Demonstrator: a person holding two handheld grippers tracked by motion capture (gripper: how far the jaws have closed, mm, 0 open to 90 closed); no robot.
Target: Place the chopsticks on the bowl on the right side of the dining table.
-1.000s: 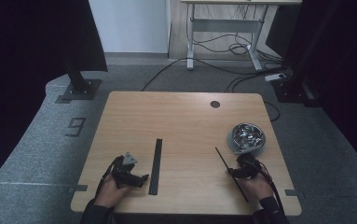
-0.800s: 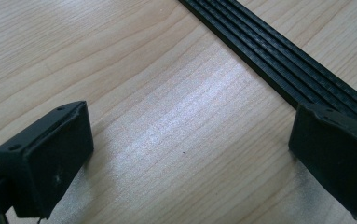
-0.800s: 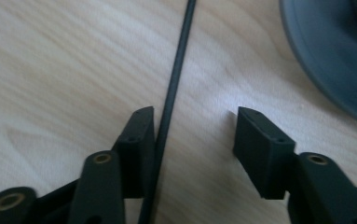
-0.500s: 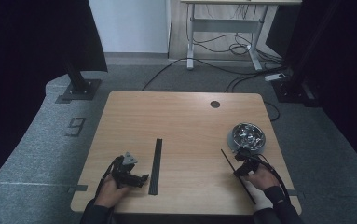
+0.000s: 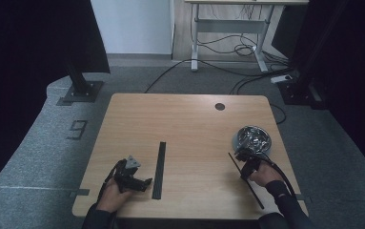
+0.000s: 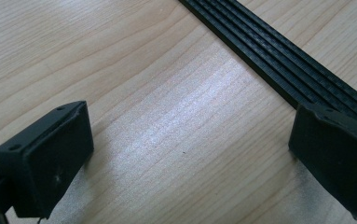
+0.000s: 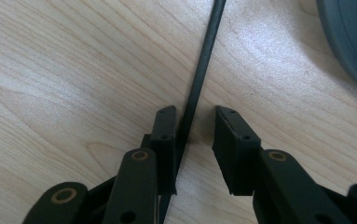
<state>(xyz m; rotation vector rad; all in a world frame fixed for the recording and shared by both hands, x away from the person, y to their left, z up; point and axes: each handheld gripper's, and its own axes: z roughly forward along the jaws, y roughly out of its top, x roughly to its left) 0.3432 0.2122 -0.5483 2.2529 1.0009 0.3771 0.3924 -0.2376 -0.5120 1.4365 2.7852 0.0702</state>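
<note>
A thin black rod (image 5: 247, 182) lies slantwise on the wooden table (image 5: 189, 129) at the right. My right gripper (image 5: 245, 160) is set over the rod's far part. In the right gripper view the rod (image 7: 209, 51) runs between the jaws of the right gripper (image 7: 195, 114). It lies against the left pad (image 7: 164, 128), with a gap to the other pad. These jaws have just been closing. A flat black ribbed strip (image 5: 159, 163) lies left of centre. Beside it, my left gripper (image 5: 133, 178) rests with jaws wide open (image 6: 190, 121) on bare wood, and the strip (image 6: 269, 56) passes behind one jaw.
A shiny metal bowl (image 5: 252, 137) stands just beyond the right gripper, and its grey rim (image 7: 348, 42) shows in the right gripper view. A round cable hole (image 5: 219, 106) sits near the table's far edge. Cables and stand feet lie on the floor beyond.
The right hand and the thin rod have shifted slightly to the right, and the right jaws have narrowed around the rod. The left hand has stayed put.
</note>
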